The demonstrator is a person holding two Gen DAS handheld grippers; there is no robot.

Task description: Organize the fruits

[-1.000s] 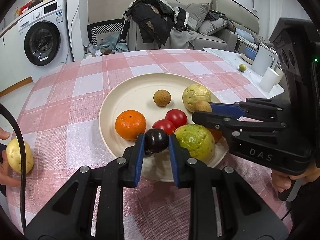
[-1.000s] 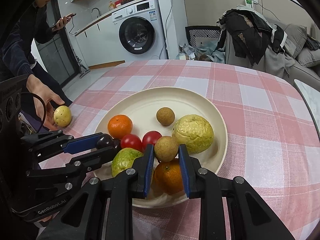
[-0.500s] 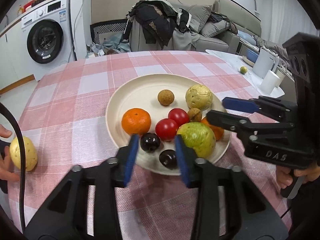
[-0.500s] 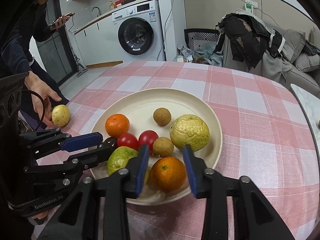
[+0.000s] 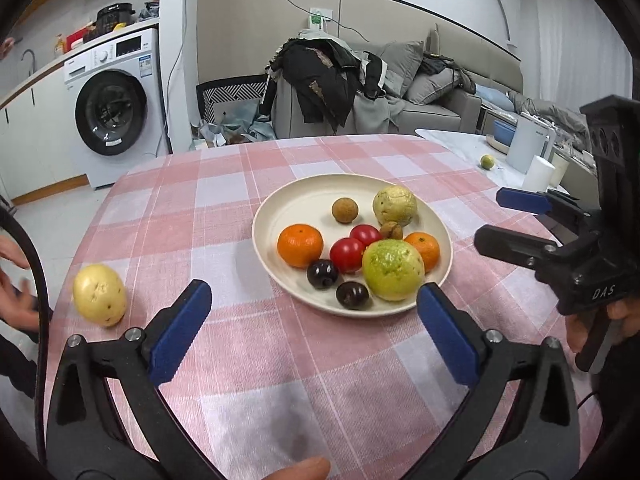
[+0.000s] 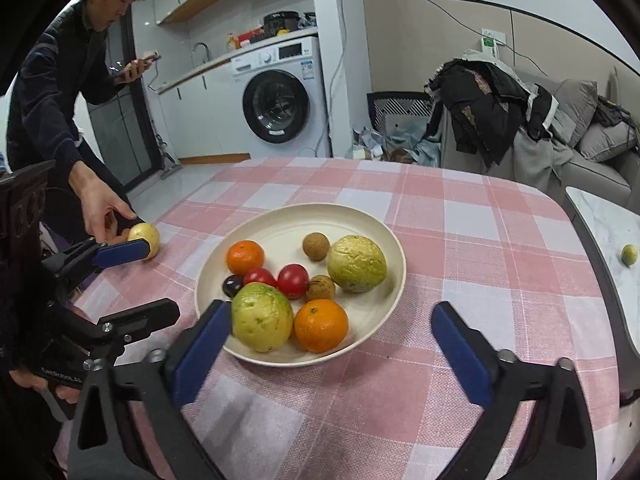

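Left wrist view: both tongs (image 5: 312, 320) (image 6: 332, 340) opening, empty, before a smooth round plate (image 5: 280, 216) of fruit

The left gripper (image 5: 312, 300) points forward and downward, its jaws opening, the two blue pads spread far apart with nothing pressed between them. The right gripper (image 6: 330, 318) is angled downward in the same way, its jaws likewise opening, blue pads wide apart and gripping nothing. Seen from the left wrist, the right gripper sits off to the right side, held by a hand (image 5: 596, 320) wrapped around its black handle. From the right wrist, the left gripper shows at the left edge, with a hand (image 6: 38, 384) clasping its handle from below.
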